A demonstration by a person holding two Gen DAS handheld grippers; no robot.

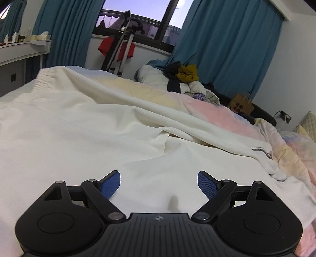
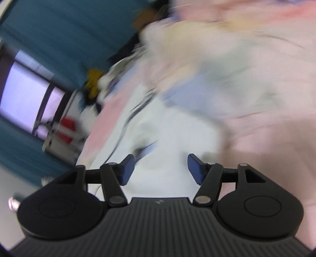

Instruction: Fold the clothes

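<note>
Both the left gripper and right gripper hover spread and empty over the white garment lying on the bed; best pinch one hem layer, pulling taut.

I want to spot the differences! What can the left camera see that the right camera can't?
Only the left view shows the white shelf with bottles, the paper bag and the garment's zipper. The right view is blurred and adds nothing clear of its own, apart from the right gripper, jaws open. Both show the white garment, teal curtains, window, a red cloth, and a yellow one. The left gripper is open too.
</note>
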